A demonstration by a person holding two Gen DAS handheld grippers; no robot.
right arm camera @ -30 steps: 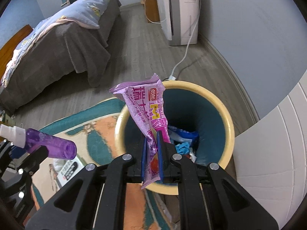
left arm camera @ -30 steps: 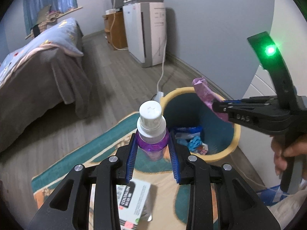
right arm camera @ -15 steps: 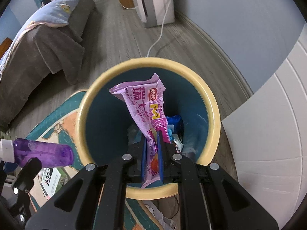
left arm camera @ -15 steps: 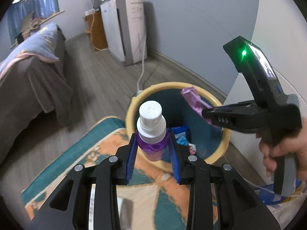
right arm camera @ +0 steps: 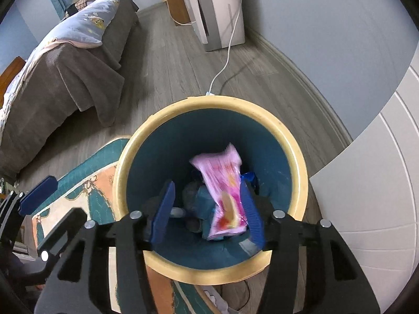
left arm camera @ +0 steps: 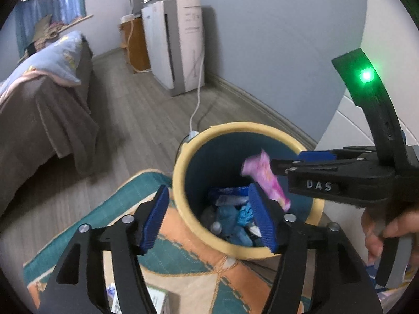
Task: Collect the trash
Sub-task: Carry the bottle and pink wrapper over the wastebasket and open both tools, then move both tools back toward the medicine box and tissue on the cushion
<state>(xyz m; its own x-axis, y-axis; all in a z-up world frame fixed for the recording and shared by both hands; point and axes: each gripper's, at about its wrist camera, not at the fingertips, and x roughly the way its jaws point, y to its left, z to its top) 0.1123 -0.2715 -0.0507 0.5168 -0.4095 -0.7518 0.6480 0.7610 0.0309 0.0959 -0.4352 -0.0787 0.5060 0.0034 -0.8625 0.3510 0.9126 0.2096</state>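
A round bin with a yellow rim (left arm camera: 183, 157) (right arm camera: 288, 141) and dark blue inside stands on the floor by the wall, holding blue wrappers and other trash. My right gripper (right arm camera: 207, 209) is open right above it; a pink snack wrapper (right arm camera: 225, 188) (left arm camera: 264, 178), blurred, falls between its fingers into the bin. My left gripper (left arm camera: 209, 217) is open and empty over the bin's near rim. A white cap and clear body among the trash (left arm camera: 216, 226) may be the purple bottle. The right gripper (left arm camera: 309, 162) shows in the left wrist view.
A teal and orange rug (left arm camera: 183, 267) lies by the bin with a small box (left arm camera: 157, 301) on it. A bed with a brown cover (left arm camera: 39, 120) is on the left. A white appliance (left arm camera: 180, 44) stands at the wall, its cable (left arm camera: 196, 110) running to the bin.
Both grippers have opened over the bin. The purple bottle has left the left gripper. The pink wrapper has left the right gripper and is dropping into the bin.
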